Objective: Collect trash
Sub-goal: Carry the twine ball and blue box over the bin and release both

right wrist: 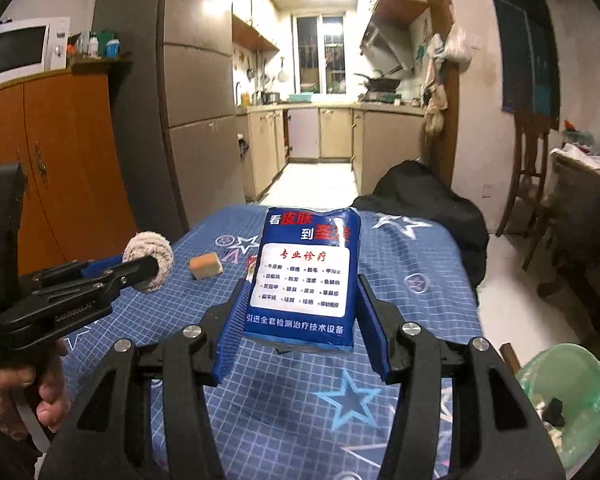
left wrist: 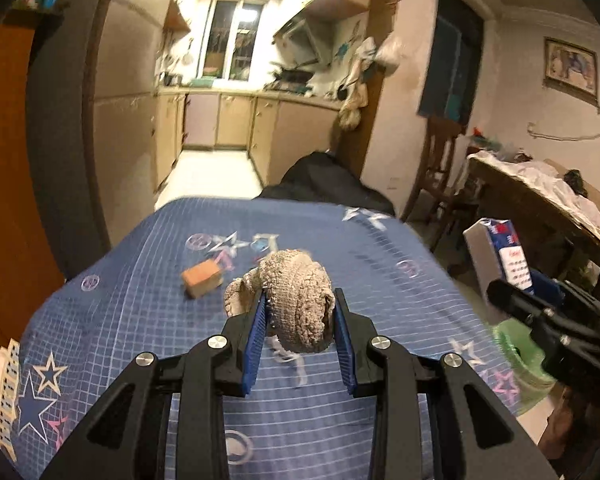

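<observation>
My left gripper (left wrist: 300, 308) is shut on a rolled beige bandage (left wrist: 300, 300) and holds it above the blue star-patterned table (left wrist: 140, 320); it also shows in the right wrist view (right wrist: 150, 258) at the left. My right gripper (right wrist: 300, 308) is shut on a blue tissue pack (right wrist: 306, 272) with a white label, held above the table. That pack also shows at the right edge of the left wrist view (left wrist: 500, 252). An orange sponge block (left wrist: 202, 278) lies on the table beyond the bandage, and shows in the right wrist view (right wrist: 206, 266).
A bin lined with a green bag (right wrist: 564, 396) stands on the floor to the right of the table. A black bag (right wrist: 420, 200) rests past the table's far edge. A wooden chair (right wrist: 528, 168) and a cluttered table (left wrist: 540, 200) are at the right.
</observation>
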Tool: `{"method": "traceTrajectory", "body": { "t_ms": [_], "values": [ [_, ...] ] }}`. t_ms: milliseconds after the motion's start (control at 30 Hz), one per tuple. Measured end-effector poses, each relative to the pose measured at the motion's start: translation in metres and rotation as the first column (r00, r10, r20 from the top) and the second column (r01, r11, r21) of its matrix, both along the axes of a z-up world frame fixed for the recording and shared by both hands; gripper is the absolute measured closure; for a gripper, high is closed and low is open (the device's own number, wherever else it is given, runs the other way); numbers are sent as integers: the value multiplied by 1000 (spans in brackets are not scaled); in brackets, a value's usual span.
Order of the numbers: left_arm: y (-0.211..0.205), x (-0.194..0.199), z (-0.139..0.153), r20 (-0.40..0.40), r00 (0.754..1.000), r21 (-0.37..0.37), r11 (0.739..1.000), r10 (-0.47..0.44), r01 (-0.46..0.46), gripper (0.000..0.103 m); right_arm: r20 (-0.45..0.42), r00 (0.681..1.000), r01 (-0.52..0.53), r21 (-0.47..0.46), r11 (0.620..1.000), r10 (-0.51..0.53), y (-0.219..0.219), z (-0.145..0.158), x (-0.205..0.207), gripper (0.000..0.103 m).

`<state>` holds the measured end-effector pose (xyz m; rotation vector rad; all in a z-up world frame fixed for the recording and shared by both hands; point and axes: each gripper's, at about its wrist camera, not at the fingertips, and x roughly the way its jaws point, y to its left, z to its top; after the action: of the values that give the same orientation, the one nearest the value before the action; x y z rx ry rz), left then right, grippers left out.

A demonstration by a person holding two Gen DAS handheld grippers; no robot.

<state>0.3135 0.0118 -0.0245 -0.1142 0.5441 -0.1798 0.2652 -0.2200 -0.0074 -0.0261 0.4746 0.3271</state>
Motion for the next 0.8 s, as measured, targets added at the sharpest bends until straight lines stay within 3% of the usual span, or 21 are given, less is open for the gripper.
{"method": "traceTrajectory", "body": {
  "t_ms": [400, 800],
  "values": [
    [-100, -36, 31, 39, 985, 29, 986, -167, 166, 70, 47, 987, 152, 0, 988, -152, -79, 22, -35, 53],
    [-243, -31, 42, 37, 932, 31, 933, -360, 359, 70, 20, 943, 332, -35, 943, -332, -181, 13, -48, 53]
  ]
}}
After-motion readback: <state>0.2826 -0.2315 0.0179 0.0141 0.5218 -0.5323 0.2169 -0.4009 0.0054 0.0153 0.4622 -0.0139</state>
